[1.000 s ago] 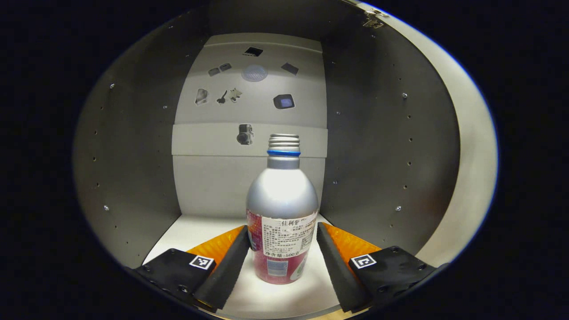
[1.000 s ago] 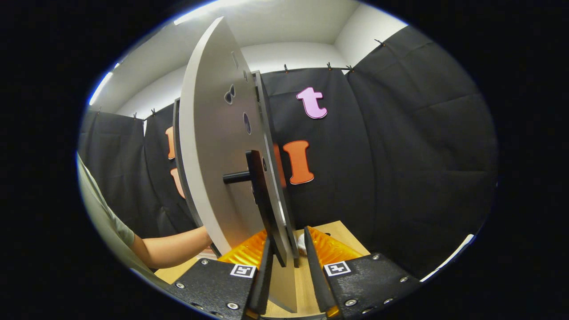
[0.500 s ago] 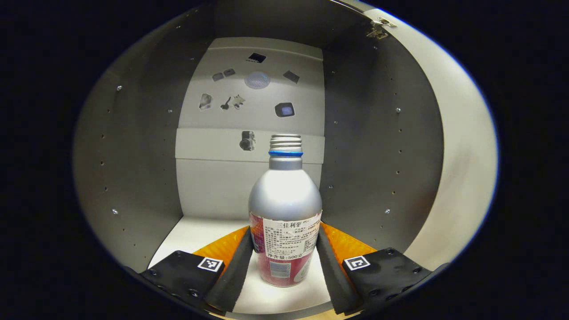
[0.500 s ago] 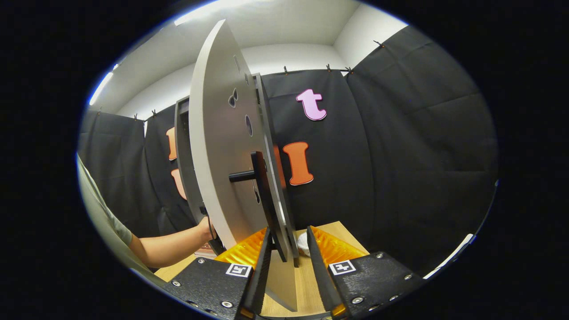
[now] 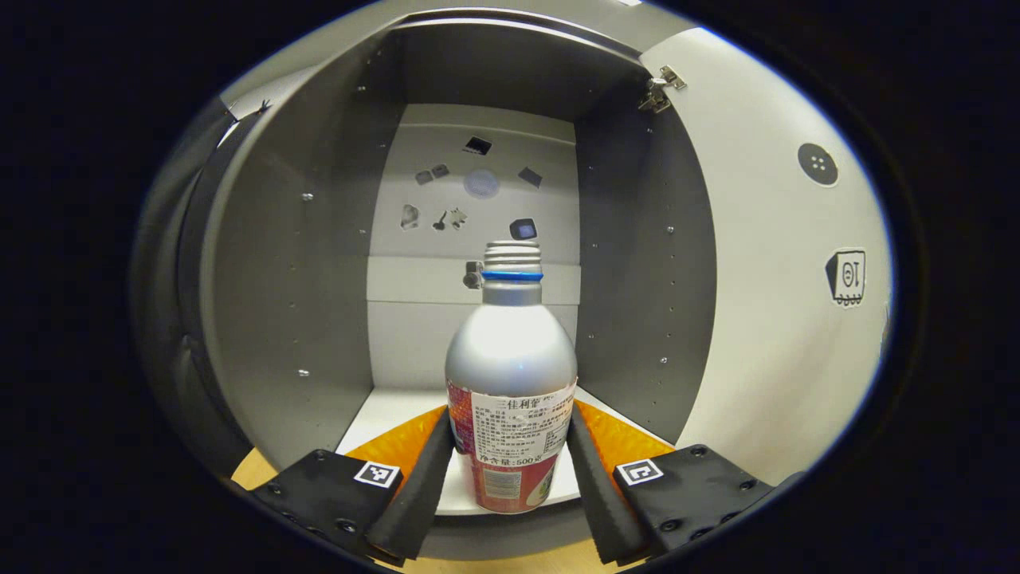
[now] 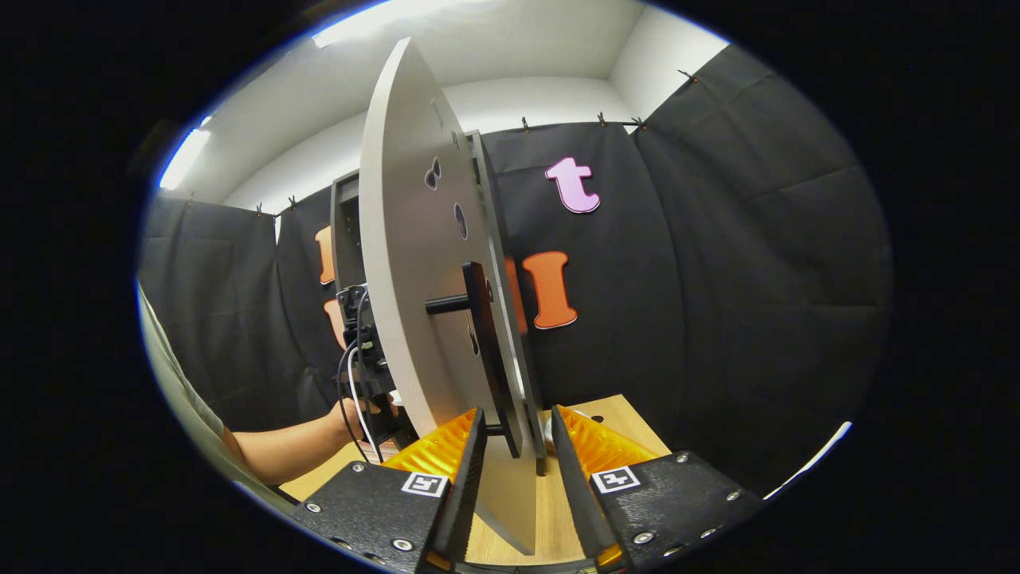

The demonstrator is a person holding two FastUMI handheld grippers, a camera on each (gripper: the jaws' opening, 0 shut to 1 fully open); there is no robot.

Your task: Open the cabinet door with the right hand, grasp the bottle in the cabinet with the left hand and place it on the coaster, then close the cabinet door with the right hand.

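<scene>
While the bottle (image 5: pixel 510 375) stands upright right at the front edge of the cabinet (image 5: pixel 287 279) floor, I've got the left gripper (image 5: pixel 508 470) clamped on its lower body: both black pads press against the labelled part, one on each side. It's a silver bottle with an uncapped threaded neck, a blue ring below the threads and a red band at the bottom. I can't tell whether its base touches the shelf or sits just off it. Behind it there's the grey back panel with a handful of small stickers (image 5: pixel 446 217) stuck on.

The cabinet door (image 5: pixel 785 263) is swung wide open on my right in the left gripper view, with a hinge (image 5: pixel 657 89) at the top corner.

In the right gripper view I see that same door edge-on, with its black handle (image 6: pixel 482 335) sticking out. The right gripper (image 6: pixel 514 454) straddles the lower end of the handle, fingers (image 6: pixel 466 466) a little apart on either side; whether they actually pinch it, I can't tell. Wooden table (image 6: pixel 617 418) underneath. Past the door, a hand (image 6: pixel 351 414) holds the other gripper at the cabinet.
</scene>
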